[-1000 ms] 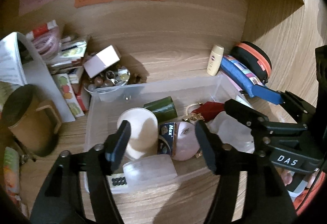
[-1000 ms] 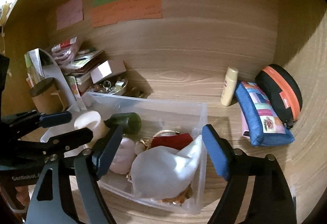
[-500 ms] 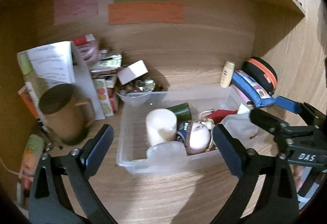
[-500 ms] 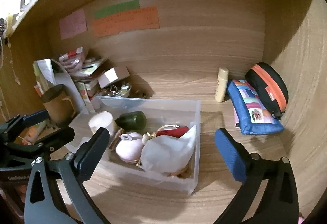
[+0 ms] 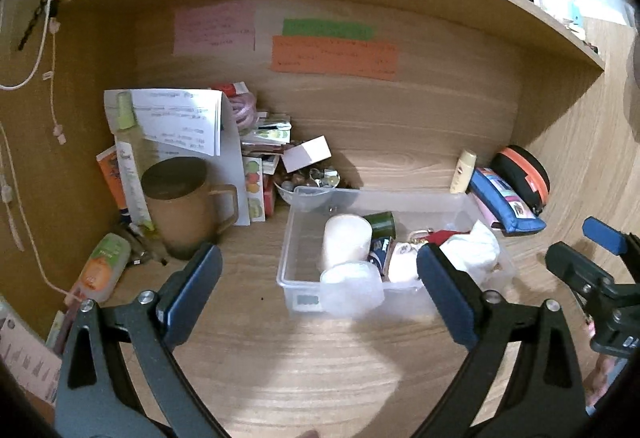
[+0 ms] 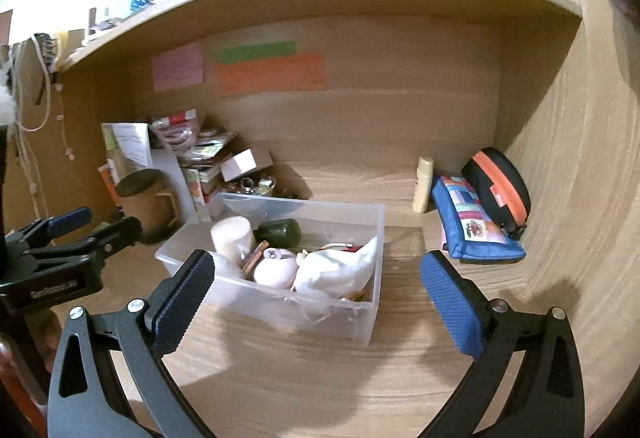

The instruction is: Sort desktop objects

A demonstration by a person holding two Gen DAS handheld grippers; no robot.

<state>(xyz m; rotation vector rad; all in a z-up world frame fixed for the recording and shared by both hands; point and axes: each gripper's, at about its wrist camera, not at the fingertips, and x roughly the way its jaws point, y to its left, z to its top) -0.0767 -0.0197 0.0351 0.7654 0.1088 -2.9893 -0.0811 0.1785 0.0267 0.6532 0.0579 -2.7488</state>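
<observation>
The clear bin (image 5: 400,198) (image 6: 280,302) sits mid-desk, just past my two claws. I see in it a white cup (image 5: 346,244) (image 6: 233,238) on the left, a dark green jar (image 5: 380,224) (image 6: 280,233) lying behind it, a pale round thing (image 6: 275,270) in the middle and a white crumpled bag (image 5: 472,250) (image 6: 336,270) on the right. A small clear tub (image 5: 352,288) leans at the near wall. My left gripper (image 5: 320,294) is spread wide and holds nothing, hanging near-side of the bin. My right gripper (image 6: 316,298) is also wide and bare, its pads either side of the bin's right corner in view, not touching. Right of the bin lie a blue pouch (image 5: 506,204) (image 6: 474,226), a black-orange case (image 5: 520,172) (image 6: 498,186) and a cream tube (image 5: 462,172) (image 6: 423,184). Far left stands a brown mug (image 5: 184,206) (image 6: 146,202) among paper clutter.
</observation>
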